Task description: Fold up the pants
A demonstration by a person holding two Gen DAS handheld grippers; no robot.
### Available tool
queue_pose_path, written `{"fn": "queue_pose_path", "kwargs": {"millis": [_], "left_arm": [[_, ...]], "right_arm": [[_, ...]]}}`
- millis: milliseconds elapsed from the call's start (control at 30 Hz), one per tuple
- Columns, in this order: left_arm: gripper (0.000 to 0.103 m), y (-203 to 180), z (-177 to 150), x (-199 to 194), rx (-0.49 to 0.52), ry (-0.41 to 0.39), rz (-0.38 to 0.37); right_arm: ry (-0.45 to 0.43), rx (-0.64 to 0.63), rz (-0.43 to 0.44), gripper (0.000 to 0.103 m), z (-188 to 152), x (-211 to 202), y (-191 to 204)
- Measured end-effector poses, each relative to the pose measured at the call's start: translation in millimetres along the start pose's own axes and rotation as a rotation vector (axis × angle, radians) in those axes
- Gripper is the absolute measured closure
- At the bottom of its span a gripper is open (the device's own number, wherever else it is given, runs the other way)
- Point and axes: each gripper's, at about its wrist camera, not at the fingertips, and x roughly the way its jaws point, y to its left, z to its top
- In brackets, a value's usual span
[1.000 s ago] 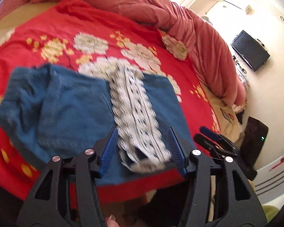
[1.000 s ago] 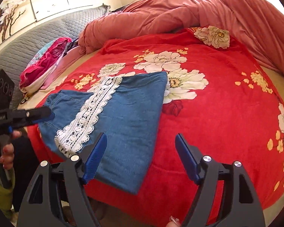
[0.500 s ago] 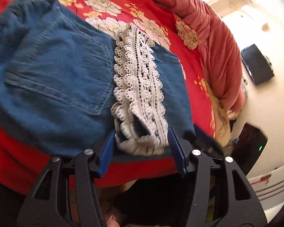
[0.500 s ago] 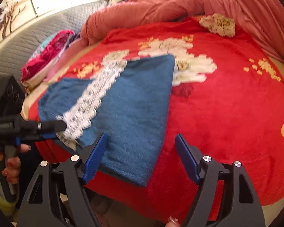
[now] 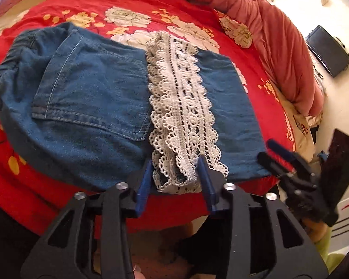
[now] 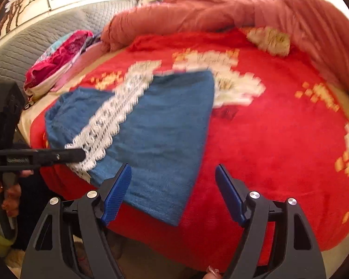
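Denim, a pair of blue jeans-cloth pants [image 5: 88, 107] with a white crocheted lace band [image 5: 183, 116] down the leg, lies on the red flowered blanket [image 5: 132, 2] at the near edge of the bed. Folding looks partly done, as I judge it: the garment is already doubled into a compact block, back pocket uppermost on one side and plain cloth on the other, with the lace running between. At least one more fold, and some squaring of edges, seems left.

The left gripper [image 5: 174, 176] reaches in at the near hem, its blue pads [image 5: 143, 181] on either side of the bunched lace end; the jaws are opening slightly, so the lace sits between them, and whether the pads press on it I cannot tell. The right gripper [image 6: 172, 193] hovers with jaws spread wide and nothing pinched, just over the plain denim corner nearest the bed edge, its left pad above the cloth, its right pad over bare blanket. In the right wrist view the left tool's black finger [image 6: 67, 155] meets the lace
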Motion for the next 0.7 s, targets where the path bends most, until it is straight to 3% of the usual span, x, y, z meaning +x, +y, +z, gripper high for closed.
{"fn": "queue_pose_path", "kwargs": {"millis": [200, 367, 500, 700], "left_arm": [[0.047, -5.9, -0.1, -13.3, 0.046, -0.035, 0.038], [0.037, -7.4, 1.5, -24.6, 0.059, -0.067, 0.077], [0.028, -10.5, 1.4, -32.1, 0.095, -0.091, 0.131], [0.014, -11.7, -0.6, -43.5, 0.127, -0.119, 0.18]], "right_arm": [[-0.046, -0.043, 0.01, 0.03, 10.4, -14.2, 12.0], [0.017, -0.085, 0.03, 0.03, 7.5, 8.1, 29.9], [0.106, -0.083, -0.007, 0.03, -1.1, 33.6, 34.9], [0.108, -0.064, -0.019, 0.029, -2.4, 34.2, 36.8]]}}
